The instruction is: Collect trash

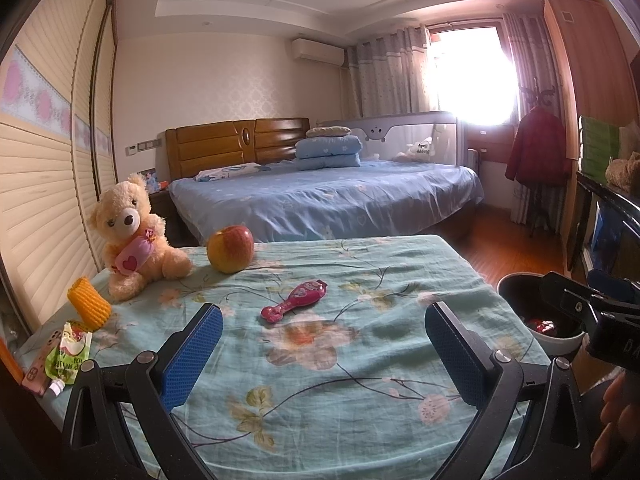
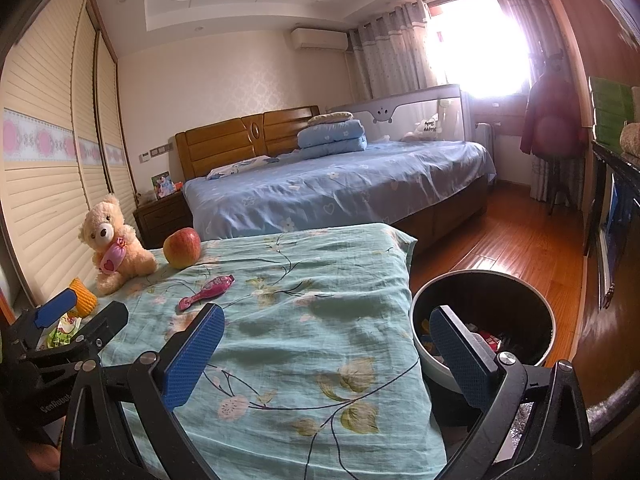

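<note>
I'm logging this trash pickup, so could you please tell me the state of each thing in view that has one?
Left gripper: jaws open, empty, above the cloth.
Right gripper: jaws open, empty.
Bin: open, some trash inside.
Pink wrapper: lying flat on the cloth.
Green pouch: crumpled, at the table's left edge.
Yellow foam sleeve: on its side.
Apple: whole.
Teddy bear: sitting upright.

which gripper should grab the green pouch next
Left, probably. The green pouch lies at the table's left edge, just beside the open left gripper. The open right gripper hangs further right, by the trash bin.
</note>
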{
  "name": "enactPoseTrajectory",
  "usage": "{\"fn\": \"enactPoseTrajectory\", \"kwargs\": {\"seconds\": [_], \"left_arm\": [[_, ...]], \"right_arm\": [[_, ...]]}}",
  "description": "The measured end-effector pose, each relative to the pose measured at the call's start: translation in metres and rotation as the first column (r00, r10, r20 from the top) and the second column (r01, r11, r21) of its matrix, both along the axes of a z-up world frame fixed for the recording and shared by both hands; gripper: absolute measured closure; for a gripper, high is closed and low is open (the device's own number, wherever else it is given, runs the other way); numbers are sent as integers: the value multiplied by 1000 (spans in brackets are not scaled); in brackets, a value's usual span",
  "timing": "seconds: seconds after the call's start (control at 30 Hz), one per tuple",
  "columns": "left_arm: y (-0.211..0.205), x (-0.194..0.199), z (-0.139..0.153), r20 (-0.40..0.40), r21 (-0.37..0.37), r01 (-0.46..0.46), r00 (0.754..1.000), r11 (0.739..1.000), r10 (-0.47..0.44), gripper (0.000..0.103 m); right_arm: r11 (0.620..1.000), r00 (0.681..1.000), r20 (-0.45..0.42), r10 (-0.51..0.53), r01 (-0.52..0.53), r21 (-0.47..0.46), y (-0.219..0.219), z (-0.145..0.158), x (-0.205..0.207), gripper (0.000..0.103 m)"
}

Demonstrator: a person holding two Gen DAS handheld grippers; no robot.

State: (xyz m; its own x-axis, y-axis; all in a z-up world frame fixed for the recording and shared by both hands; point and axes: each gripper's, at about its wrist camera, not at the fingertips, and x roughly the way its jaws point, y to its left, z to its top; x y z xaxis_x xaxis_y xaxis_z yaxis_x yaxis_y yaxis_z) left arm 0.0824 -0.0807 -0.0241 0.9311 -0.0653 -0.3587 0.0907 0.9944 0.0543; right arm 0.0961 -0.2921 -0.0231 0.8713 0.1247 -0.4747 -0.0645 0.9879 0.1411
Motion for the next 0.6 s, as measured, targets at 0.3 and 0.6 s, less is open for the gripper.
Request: {"fn": "enactPoseTrajectory", "kwargs": {"seconds": [0.3, 0.6], "left_arm": [[-1, 1, 0, -1, 0, 1, 1000, 1000, -1, 1], [-1, 1, 0, -3, 1, 2, 1000, 1000, -2, 1]], "right_arm": [[1000, 1000, -1, 0, 0, 1, -1, 0, 0, 0], [1000, 1000, -2, 5, -5, -1, 8, 3, -3, 0]]}}
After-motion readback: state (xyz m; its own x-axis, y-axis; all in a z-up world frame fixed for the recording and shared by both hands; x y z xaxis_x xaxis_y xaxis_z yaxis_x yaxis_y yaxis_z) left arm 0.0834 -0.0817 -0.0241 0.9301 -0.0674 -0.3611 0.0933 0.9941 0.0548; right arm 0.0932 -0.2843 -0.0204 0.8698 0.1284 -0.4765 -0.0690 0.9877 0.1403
